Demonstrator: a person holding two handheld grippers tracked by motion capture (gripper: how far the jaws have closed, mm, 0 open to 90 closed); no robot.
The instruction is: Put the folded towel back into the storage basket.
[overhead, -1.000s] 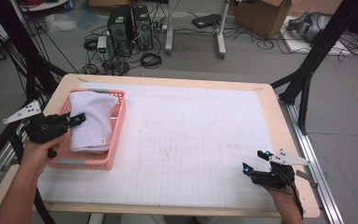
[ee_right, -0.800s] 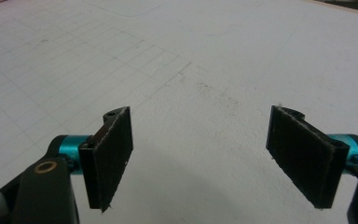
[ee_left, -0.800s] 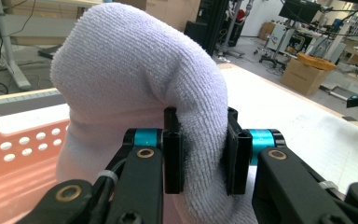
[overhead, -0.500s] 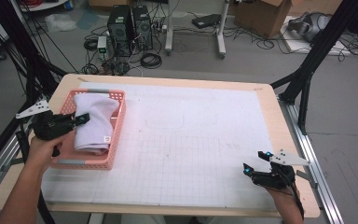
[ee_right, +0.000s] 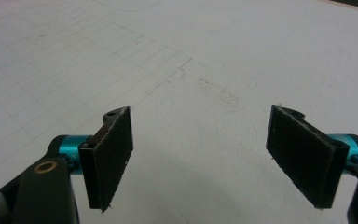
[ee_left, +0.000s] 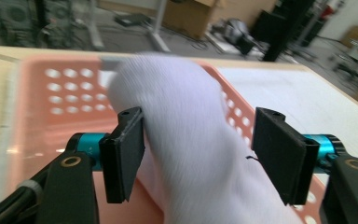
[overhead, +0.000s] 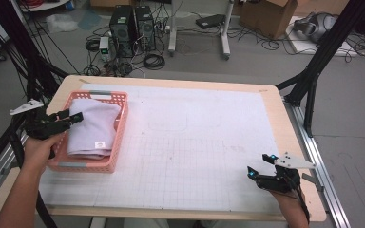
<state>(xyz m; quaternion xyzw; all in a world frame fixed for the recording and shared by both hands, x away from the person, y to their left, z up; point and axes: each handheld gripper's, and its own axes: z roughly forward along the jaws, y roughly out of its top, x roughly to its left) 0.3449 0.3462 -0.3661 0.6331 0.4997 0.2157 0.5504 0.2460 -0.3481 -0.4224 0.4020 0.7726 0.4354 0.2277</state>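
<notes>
Where it fills the basket point(overhead: 116, 137), the towel point(overhead: 94, 128) looks white, folded.

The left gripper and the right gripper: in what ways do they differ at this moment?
The left gripper has a white towel between its jaws, which have just been opening; the right gripper has nothing between its jaws. The left gripper reaches over the pink basket; the right gripper is over the bare white mat. Both are open.

Beyond my table point(overhead: 285, 118) I see a grey floor point(overhead: 361, 128) strewn with cables point(overhead: 266, 40). Two computer towers point(overhead: 133, 23) stand there, beside a cardboard box point(overhead: 266, 16) and black frame struts point(overhead: 321, 61).
</notes>
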